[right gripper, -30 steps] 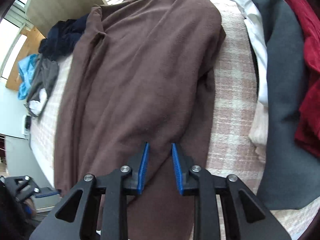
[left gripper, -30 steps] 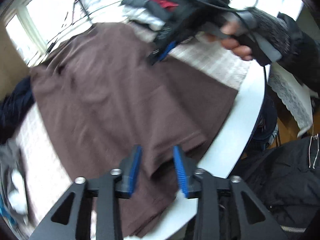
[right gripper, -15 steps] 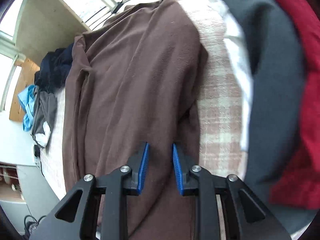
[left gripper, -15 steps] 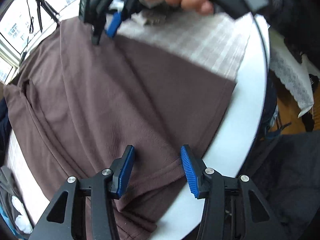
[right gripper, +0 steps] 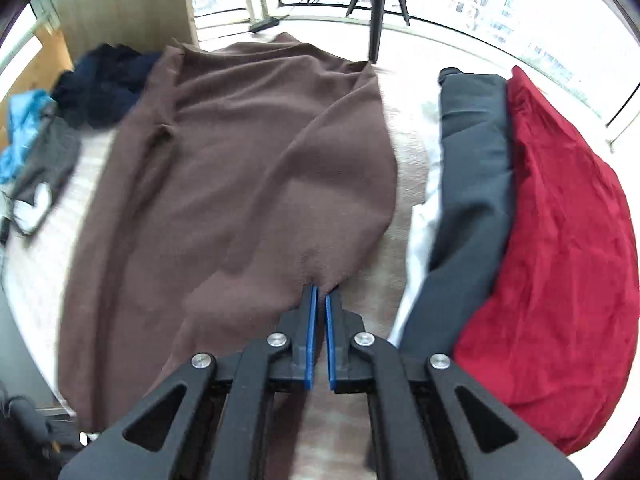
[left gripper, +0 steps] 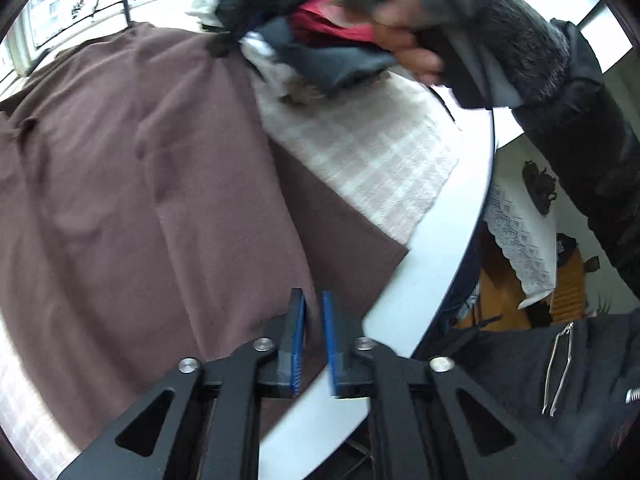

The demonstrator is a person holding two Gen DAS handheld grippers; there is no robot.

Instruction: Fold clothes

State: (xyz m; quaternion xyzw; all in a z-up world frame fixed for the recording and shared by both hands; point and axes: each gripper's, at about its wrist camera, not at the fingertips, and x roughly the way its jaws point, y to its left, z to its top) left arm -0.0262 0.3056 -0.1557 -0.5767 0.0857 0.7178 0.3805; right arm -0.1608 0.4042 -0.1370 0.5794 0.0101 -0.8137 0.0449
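The brown garment [right gripper: 240, 184] lay spread lengthwise down the desk [left gripper: 448, 240], its long axis running away from both grippers toward the window. The right gripper [right gripper: 319, 312] had just closed its fingers on a pinch of the garment's near right edge, which puckered up at the tips. The left gripper [left gripper: 313, 320] sat at the near hem by the desk's rim, its fingers just narrowed to a slim gap around the cloth there; whether they truly gripped it I could not tell. Folding would likely carry both near points away along that axis.
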